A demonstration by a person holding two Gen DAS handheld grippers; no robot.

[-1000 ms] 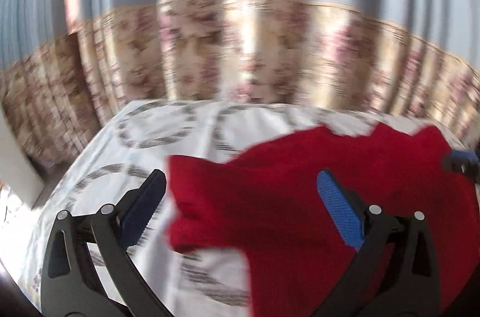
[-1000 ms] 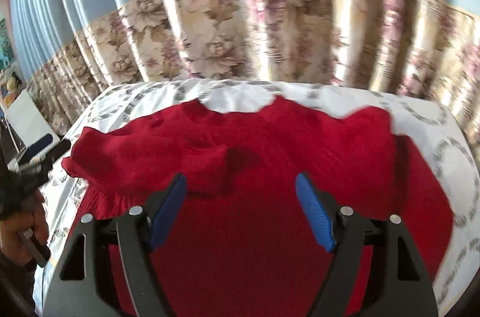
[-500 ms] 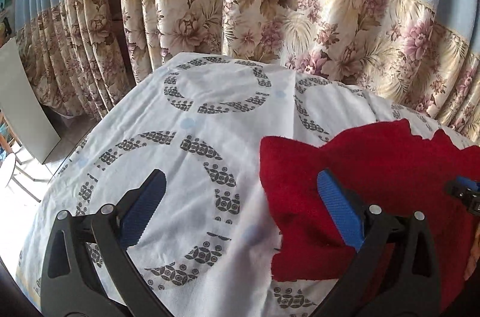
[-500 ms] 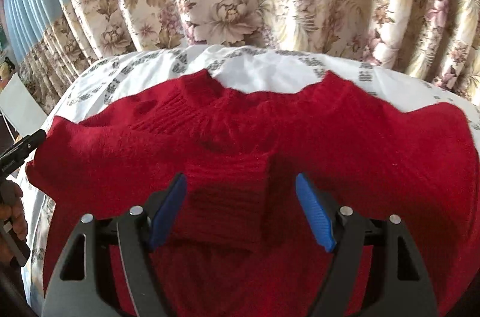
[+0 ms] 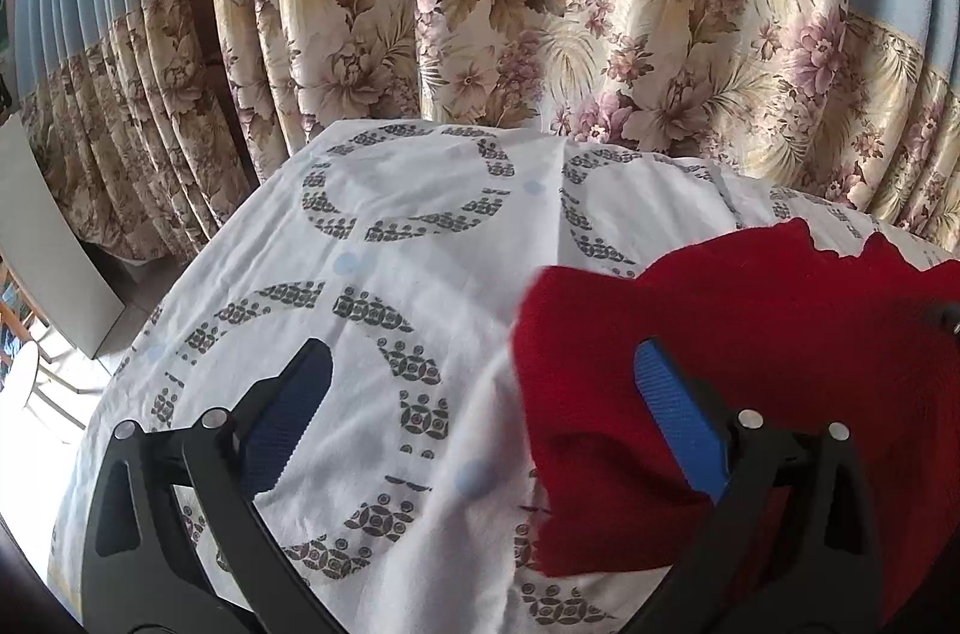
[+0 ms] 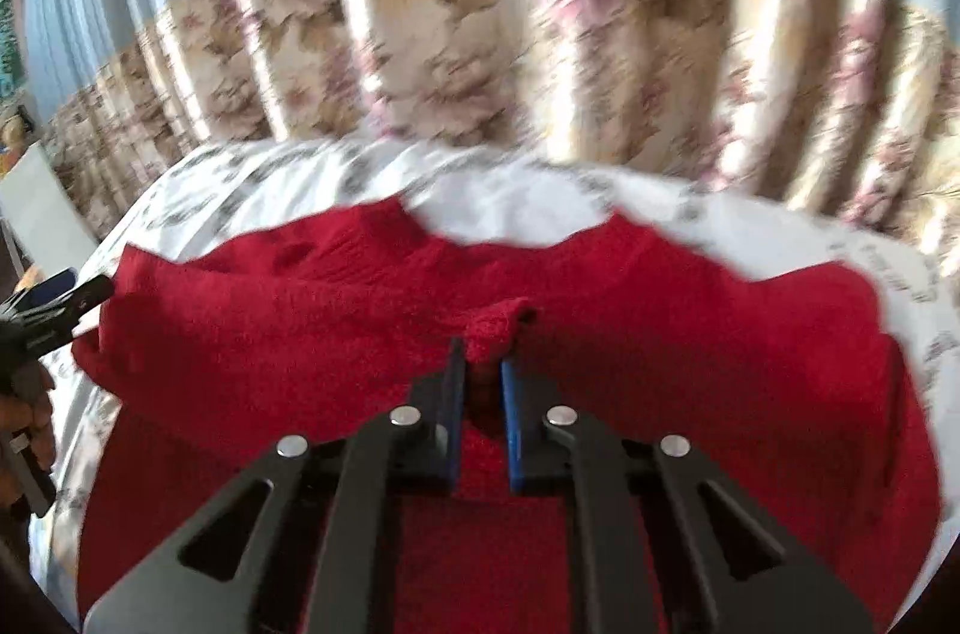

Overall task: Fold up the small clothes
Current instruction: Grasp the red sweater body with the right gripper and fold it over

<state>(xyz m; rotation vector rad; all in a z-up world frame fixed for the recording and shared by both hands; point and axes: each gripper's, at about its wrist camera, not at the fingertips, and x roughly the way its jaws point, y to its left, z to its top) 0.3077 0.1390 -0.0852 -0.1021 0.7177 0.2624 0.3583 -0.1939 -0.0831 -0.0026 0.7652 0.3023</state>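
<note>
Right gripper has just closed, pinching a raised fold mid-body of the red sweater, which lies flat across the patterned sheet, long axis side to side. Left gripper, jaws spread, straddles the sweater's left edge; bare sheet lies open leftward.

Bright daylight glows through the floral curtain, the left wrist view is sharp, the right wrist view motion-blurred, and both bend into dark fisheye corners.
</note>
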